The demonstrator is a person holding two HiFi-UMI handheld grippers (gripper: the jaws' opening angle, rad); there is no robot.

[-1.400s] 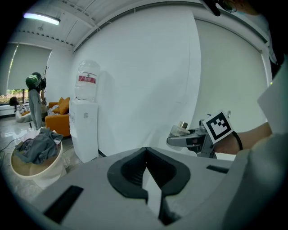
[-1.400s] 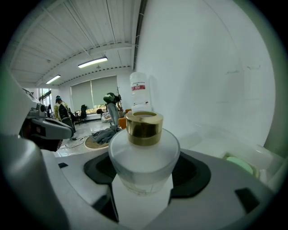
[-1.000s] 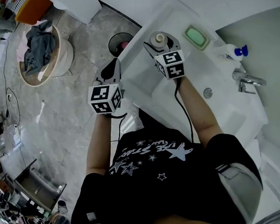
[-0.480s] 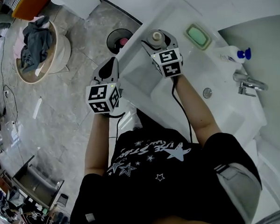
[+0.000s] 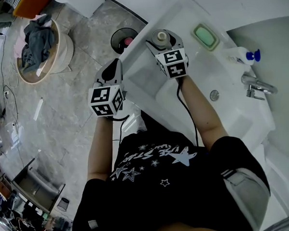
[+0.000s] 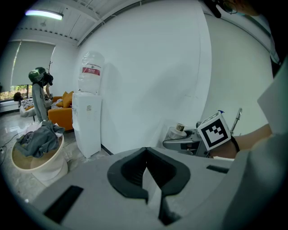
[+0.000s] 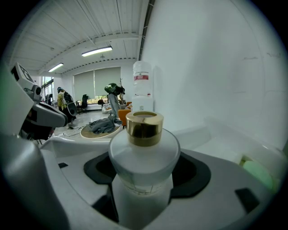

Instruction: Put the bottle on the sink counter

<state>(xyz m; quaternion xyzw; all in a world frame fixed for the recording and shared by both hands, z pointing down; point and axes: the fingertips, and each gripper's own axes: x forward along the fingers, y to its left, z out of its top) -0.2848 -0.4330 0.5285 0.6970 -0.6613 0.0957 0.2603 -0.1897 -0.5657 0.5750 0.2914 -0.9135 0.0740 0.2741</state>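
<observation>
right gripper (image 5: 164,43): clamped on the bottle (image 7: 144,152), one jaw on each side of its body
bottle: frosted white, upright, shiny gold cap (image 7: 144,128) on top; it's over the far left end of the sink counter (image 5: 141,71). Can't tell if the bottom is touching down
bottle label: just some thin printed lines low on the front, too faint to read
left gripper (image 6: 146,175): jaws pressed together, nothing in them; it hangs over the floor, just left of the counter edge
soap (image 5: 204,36): green bar in a dish, on the counter right of the bottle
pump bottle (image 5: 241,56): white with a blue top, further right near the tap (image 5: 256,84)
water cooler (image 6: 87,126): white, against the wall, jug on top with a red label, print too small to read
basket (image 5: 59,52): round, on the floor far left, grey clothes piled in it
shirt (image 5: 159,160): black, white stars and slanted lettering I can't make out properly
</observation>
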